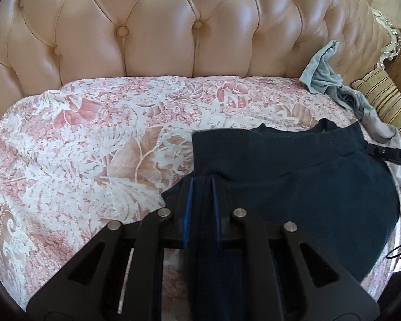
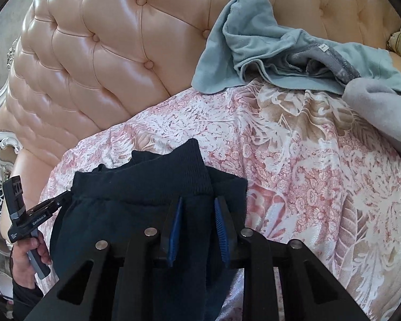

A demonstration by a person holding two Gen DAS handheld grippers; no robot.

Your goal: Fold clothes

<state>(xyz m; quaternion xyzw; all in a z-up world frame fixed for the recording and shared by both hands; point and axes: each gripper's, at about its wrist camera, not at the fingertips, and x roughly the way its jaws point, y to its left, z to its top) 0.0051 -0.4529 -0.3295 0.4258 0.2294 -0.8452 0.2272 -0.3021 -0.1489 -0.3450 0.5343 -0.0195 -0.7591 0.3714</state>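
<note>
**Dark garment pinched at both ends over the bed**

Left hand-held gripper point(image 1: 201, 184) narrowed onto the ribbed edge of the navy garment point(image 1: 294, 176), blue pads point(image 1: 187, 200) pressed against a bunched fold of the cloth. Right hand-held gripper point(image 2: 197, 203) likewise clamped on the ribbed band of the same navy garment point(image 2: 136, 195), dark fabric filling the gap between its blue pads point(image 2: 175, 222). Seen from the left wrist camera as a black tip at the garment's far right edge, with a little of the hand behind it. Seen from the right wrist camera: the other gripper at the garment's left edge, a hand point(image 2: 26, 259) wrapped round its grey handle.

Garment spread between the two grips, resting on the pink floral bedspread point(image 1: 93, 139), near side of the bed and towards the right in the left wrist view. Behind it, a tufted peach headboard point(image 1: 157, 34). Far right, a crumpled pale blue-grey cloth point(image 2: 254, 45) lying partly up the headboard, well apart from the navy piece. Beside that, a light grey cloth point(image 2: 382, 109) at the right edge. Striped cushion point(image 1: 382, 99) at far right in the left wrist view.
</note>
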